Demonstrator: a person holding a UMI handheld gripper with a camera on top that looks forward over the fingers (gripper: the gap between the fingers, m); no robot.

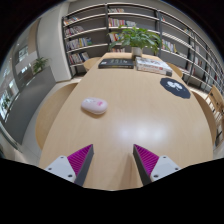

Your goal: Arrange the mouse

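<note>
A small pale pink mouse (94, 105) lies on the light wooden table (120, 125), well ahead of my fingers and a bit left of them. A dark round mouse mat (175, 88) lies farther off to the right on the same table. My gripper (112, 160) hovers over the near part of the table, open, with only bare tabletop between its magenta pads (76, 160).
At the table's far end stand a potted green plant (139, 39), a dark stack of books (114, 63) and a lighter stack (153, 65). Bookshelves (90, 28) line the back wall. A chair (212, 100) stands at the right edge.
</note>
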